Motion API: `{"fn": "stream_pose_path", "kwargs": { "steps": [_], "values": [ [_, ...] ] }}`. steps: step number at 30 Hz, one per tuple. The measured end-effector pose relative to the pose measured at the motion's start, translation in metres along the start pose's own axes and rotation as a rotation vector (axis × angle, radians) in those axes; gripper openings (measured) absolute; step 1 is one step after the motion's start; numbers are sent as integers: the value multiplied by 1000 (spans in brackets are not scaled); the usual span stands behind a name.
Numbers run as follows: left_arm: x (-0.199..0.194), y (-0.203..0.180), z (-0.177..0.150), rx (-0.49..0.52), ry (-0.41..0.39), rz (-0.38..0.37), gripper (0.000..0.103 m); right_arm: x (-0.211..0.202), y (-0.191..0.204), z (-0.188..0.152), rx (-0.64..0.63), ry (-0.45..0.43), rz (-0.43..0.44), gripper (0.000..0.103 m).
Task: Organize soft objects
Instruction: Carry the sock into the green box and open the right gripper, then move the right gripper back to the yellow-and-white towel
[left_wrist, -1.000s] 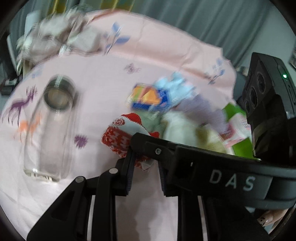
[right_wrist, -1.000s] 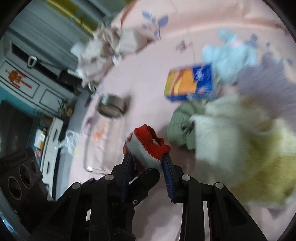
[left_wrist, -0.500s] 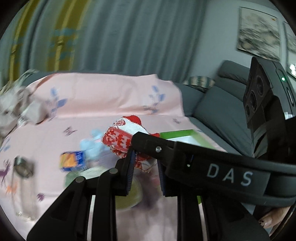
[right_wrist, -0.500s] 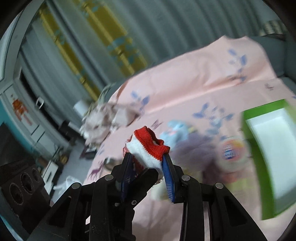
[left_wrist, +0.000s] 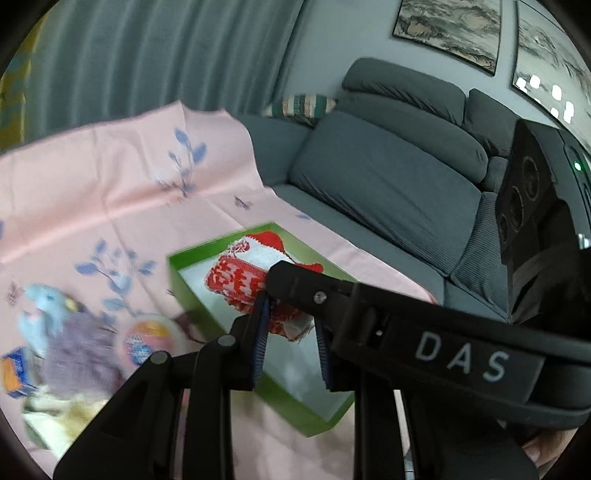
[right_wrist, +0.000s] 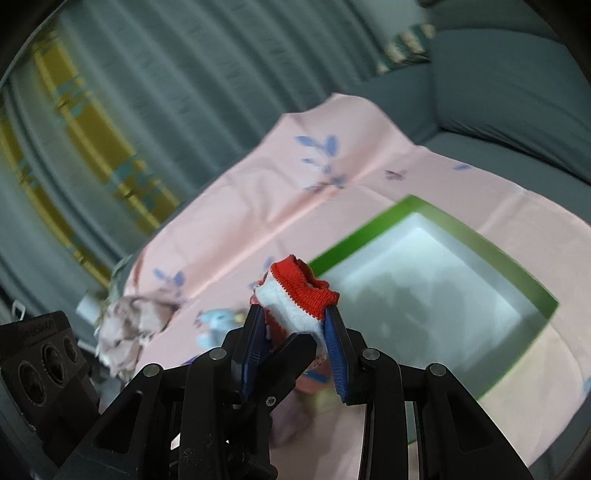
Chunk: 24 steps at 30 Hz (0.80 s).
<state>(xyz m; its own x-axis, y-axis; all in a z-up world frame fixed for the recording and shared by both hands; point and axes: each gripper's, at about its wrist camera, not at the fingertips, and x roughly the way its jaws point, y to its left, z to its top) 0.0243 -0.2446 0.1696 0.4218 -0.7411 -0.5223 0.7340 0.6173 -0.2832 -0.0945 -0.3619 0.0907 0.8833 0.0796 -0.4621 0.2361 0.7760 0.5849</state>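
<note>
Holding one red and white sock (left_wrist: 243, 280) between them, both grippers hang above a green box (left_wrist: 310, 413). The left gripper (left_wrist: 290, 317) has its fingers (left_wrist: 258, 332) squeezed narrow on the near end of the sock. The right gripper (right_wrist: 295, 325) pinches the red cuff end of the same sock, and its blue fingers (right_wrist: 334, 343) press on both sides of it. In the right wrist view the sock (right_wrist: 299, 291) pokes up out of the fingers.

The green box (right_wrist: 369, 225) has a white inside and sits on a pink cloth (left_wrist: 110, 184) with blue leaves on it. The cloth lies over a grey sofa (left_wrist: 388, 177).

On the cloth to the left of the box there is a round pink tub (left_wrist: 147, 341). Just left of that sit a fuzzy purple thing (left_wrist: 81, 350) and a light blue soft toy (left_wrist: 46, 306). An orange and blue box (left_wrist: 14, 373) is at the far left edge, and something pale yellow (left_wrist: 55, 417) lies near it. These are blurry.

Grey-green curtains (left_wrist: 147, 55) hang behind the sofa, and pictures (left_wrist: 447, 29) hang on the wall.
</note>
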Motion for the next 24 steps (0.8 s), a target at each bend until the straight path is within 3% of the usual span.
{"fn": "stream_pose_path", "kwargs": {
  "steps": [4,10,17,20,24],
  "values": [
    [33,-2,-8,-27,87,-53,20,13,-26,-1,59,42,-83,36],
    [53,-8,-14,-44,144,-76,20,23,-60,-2,134,85,-131,36],
    [52,-14,-17,-56,139,-87,22,18,-75,-2,200,76,-164,36],
    [40,-18,-18,-27,117,-47,27,12,-75,-1,213,57,-169,37],
    [16,-15,-19,-22,84,-2,45,6,-74,0,228,22,-214,71]
  ]
}}
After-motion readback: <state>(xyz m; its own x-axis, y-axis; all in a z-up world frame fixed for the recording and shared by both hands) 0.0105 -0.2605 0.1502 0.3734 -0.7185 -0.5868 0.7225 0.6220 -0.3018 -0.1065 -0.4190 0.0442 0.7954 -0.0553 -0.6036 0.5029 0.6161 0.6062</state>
